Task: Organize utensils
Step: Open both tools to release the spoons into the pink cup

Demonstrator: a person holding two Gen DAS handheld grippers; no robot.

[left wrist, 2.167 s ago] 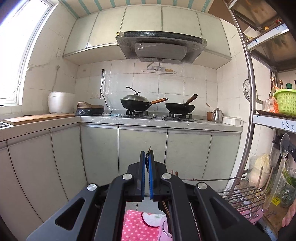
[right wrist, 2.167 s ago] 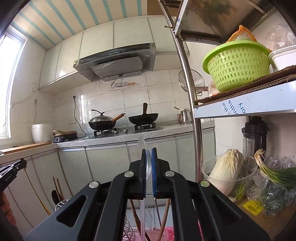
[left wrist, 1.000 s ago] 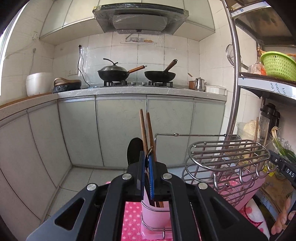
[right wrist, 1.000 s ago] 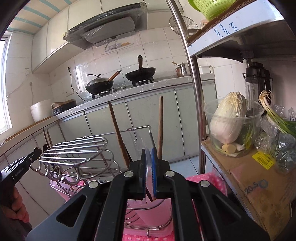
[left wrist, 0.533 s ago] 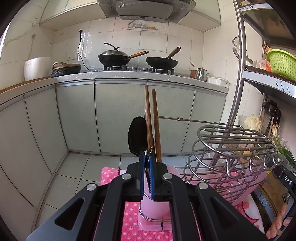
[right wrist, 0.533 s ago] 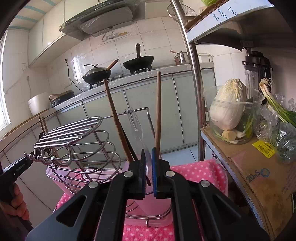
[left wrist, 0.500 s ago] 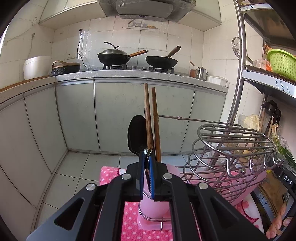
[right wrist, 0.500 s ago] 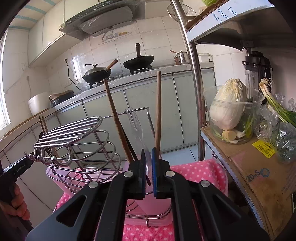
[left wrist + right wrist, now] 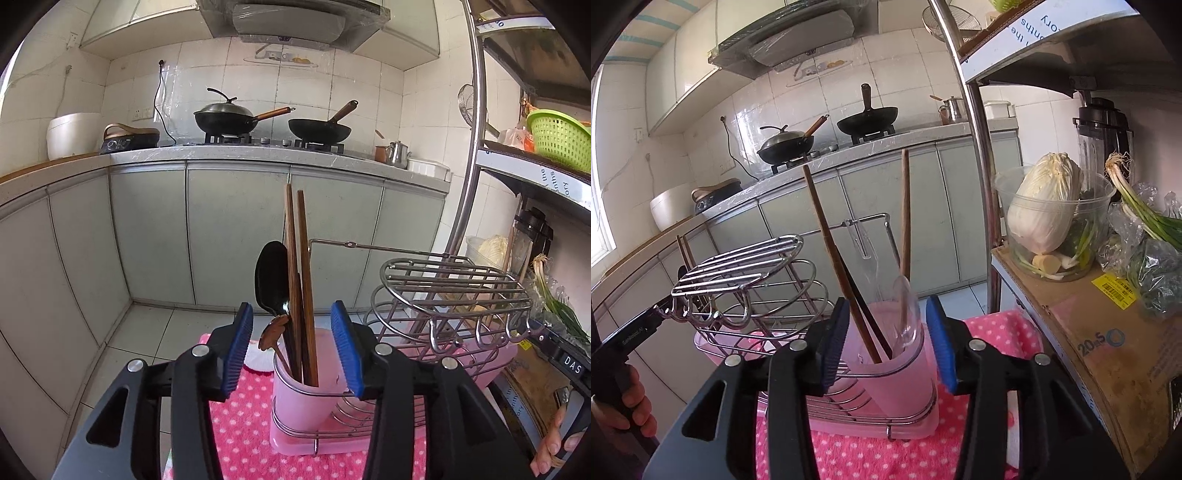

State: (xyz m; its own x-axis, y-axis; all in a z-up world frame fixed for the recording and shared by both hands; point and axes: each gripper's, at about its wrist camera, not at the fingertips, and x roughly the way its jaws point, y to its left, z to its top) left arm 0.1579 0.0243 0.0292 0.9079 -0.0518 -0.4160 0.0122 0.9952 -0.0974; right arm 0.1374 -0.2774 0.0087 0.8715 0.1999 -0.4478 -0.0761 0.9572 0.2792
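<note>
Both jaws just opened, nothing pinched: left gripper [image 9: 291,345] straddles upright chopsticks [image 9: 299,280] in pink cup [image 9: 303,402]; right gripper [image 9: 886,341] straddles clear spoon [image 9: 907,314], handles standing vertical.

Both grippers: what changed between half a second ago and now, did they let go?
Yes. The left gripper and right gripper have just been opening. The left let go of a black spoon, now standing in its pink cup. The right let go of a clear spoon, now in the other pink cup. Neither pad touches anything. The chopsticks and wire rack stayed put.
</note>
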